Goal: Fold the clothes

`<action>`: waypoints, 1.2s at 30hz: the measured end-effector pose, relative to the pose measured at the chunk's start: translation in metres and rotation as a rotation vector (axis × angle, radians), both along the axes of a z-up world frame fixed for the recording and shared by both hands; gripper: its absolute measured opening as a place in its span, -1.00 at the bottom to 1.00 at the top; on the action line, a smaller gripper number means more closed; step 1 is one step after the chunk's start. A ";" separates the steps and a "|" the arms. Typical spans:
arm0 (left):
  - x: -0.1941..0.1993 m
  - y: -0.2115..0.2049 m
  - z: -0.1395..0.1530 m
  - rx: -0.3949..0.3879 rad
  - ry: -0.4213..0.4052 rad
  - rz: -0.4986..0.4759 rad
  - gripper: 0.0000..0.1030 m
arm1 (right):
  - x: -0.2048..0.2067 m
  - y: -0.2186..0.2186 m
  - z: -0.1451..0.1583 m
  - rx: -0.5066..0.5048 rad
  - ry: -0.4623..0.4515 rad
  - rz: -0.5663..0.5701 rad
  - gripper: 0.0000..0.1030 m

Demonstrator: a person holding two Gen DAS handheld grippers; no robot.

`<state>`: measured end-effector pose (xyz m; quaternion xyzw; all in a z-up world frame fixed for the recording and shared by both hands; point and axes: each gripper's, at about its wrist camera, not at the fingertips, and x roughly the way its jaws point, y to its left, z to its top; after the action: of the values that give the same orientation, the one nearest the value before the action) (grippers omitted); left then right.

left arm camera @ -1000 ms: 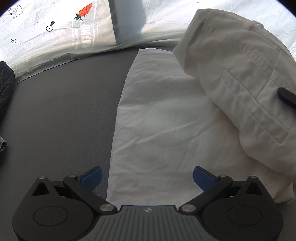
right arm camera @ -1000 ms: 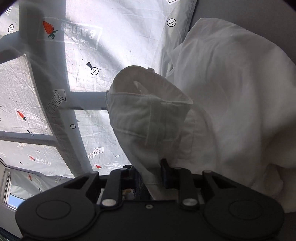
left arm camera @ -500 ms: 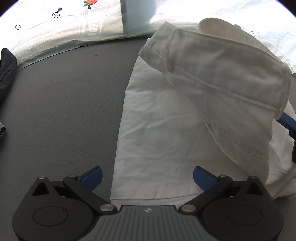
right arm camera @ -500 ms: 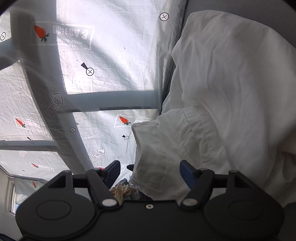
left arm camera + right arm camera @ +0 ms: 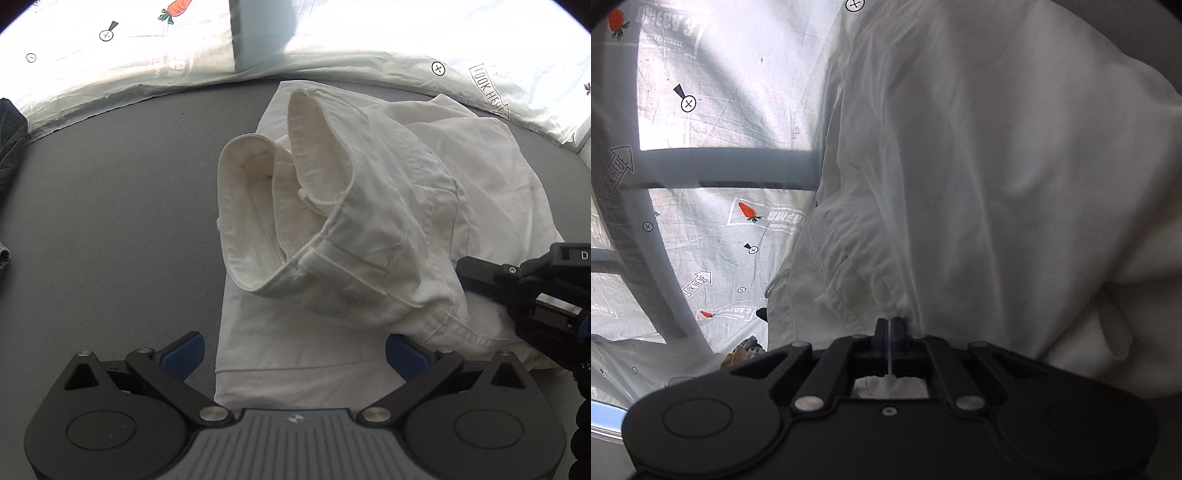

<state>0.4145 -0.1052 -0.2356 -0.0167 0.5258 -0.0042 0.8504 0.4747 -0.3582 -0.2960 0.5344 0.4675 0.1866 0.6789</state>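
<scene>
White trousers lie on the grey table, the waistband end flopped over the flat leg with the waist opening gaping toward me. My left gripper is open and empty, its blue pads either side of the near hem. My right gripper is shut on a fold of the white trousers. It also shows in the left wrist view at the right, pressed into the cloth's near right edge.
A white printed sheet with carrots and arrows hangs behind the table's far edge and fills the left of the right wrist view. Dark clothing lies at the table's left edge.
The lifted waistband end came down onto the flat leg. My right gripper was shut on it, opened, and has now shut again on a fold at the right edge. The left gripper stayed open.
</scene>
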 end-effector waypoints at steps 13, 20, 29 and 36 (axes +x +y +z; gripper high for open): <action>-0.007 0.016 0.055 -0.245 -0.182 0.062 1.00 | -0.013 -0.028 0.069 -0.322 -0.197 0.028 -0.09; 0.014 0.006 0.053 -0.167 -0.207 0.036 1.00 | -0.011 -0.035 0.104 -0.712 -0.274 0.029 0.74; 0.032 0.017 0.022 -0.103 -0.172 0.038 1.00 | 0.002 -0.048 0.074 -0.867 -0.167 0.063 0.85; 0.042 0.034 -0.006 -0.094 -0.135 0.042 1.00 | 0.010 -0.039 0.058 -0.912 -0.148 0.128 0.94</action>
<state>0.4563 -0.0709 -0.2421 -0.0672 0.4659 -0.0123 0.8822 0.4851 -0.3969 -0.2378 0.1365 0.4841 0.0412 0.8633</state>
